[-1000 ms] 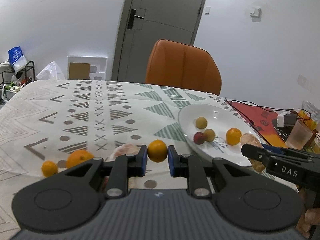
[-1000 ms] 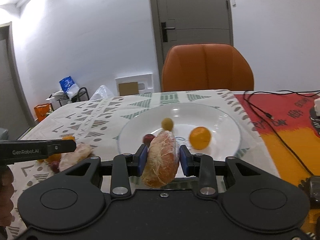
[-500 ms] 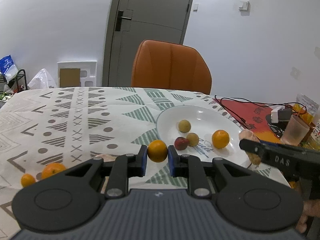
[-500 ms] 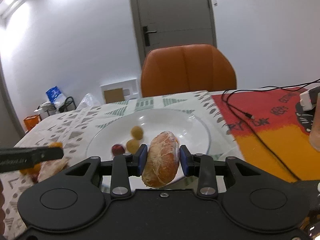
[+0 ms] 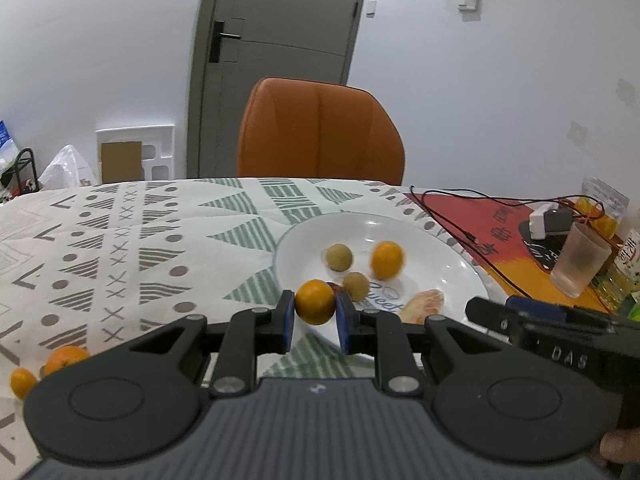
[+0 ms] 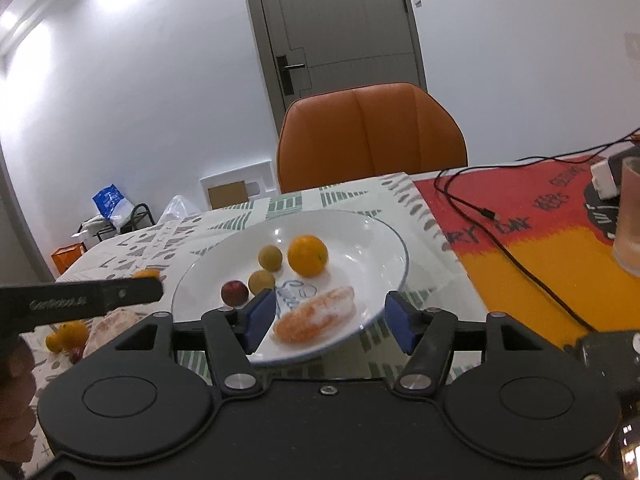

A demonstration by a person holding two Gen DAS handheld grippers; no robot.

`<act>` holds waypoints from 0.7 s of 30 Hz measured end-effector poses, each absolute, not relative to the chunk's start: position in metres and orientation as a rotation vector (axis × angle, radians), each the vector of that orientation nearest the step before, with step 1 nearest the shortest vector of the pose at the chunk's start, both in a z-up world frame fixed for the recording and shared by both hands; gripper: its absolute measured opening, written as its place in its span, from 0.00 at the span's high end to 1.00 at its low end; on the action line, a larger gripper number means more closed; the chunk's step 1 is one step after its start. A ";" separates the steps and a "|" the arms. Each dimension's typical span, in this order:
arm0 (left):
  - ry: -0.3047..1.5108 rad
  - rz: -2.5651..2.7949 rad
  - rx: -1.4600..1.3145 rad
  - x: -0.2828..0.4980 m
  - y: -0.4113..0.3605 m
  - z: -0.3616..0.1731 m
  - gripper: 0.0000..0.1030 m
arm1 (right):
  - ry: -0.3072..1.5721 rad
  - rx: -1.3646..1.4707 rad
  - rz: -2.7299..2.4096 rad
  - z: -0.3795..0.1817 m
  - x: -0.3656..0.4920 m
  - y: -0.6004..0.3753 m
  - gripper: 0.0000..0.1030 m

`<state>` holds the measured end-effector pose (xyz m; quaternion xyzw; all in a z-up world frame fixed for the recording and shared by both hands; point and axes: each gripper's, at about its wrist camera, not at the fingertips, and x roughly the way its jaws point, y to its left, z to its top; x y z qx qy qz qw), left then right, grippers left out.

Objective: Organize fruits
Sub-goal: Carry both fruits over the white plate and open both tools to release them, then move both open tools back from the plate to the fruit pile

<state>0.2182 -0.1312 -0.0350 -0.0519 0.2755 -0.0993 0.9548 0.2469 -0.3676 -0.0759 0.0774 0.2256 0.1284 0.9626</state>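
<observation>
Fruit gathering on plate (image 6: 394, 248), left tongs (image 5: 315, 318) pinching tangerine (image 5: 315, 301) at its near rim, right tongs (image 6: 328, 320) spread over segment (image 6: 316, 313), oranges (image 5: 64, 359) waiting far left.

On my plate (image 6: 384, 240) I count one orange (image 6: 308, 256), two yellow-green fruits (image 6: 270, 257), one red fruit (image 6: 234, 293) and one peeled segment (image 6: 316, 314). A second orange (image 5: 315, 301) sits in my left hand-held gripper (image 5: 315, 322); two more oranges (image 5: 64, 358) lie on the bench (image 5: 120, 248).

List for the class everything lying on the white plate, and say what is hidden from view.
On the white plate: an orange, two yellowish-green fruits, a small red fruit and a peeled citrus piece. The plate's near rim is hidden behind the open right gripper.
</observation>
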 end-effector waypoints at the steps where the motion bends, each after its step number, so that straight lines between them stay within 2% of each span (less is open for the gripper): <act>1: 0.559 -0.207 -0.100 0.219 -0.134 -0.035 0.80 | 0.459 0.159 0.260 -0.077 0.245 -0.369 0.41; 9: 0.518 -0.208 -0.075 0.226 -0.145 -0.020 0.76 | 0.460 0.179 0.253 -0.078 0.240 -0.377 0.40; 16: 0.561 -0.162 -0.083 0.223 -0.130 -0.025 0.74 | 0.467 0.189 0.276 -0.082 0.241 -0.371 0.38; 21: 0.567 -0.125 -0.089 0.216 -0.117 -0.025 0.60 | 0.460 0.185 0.290 -0.079 0.240 -0.365 0.37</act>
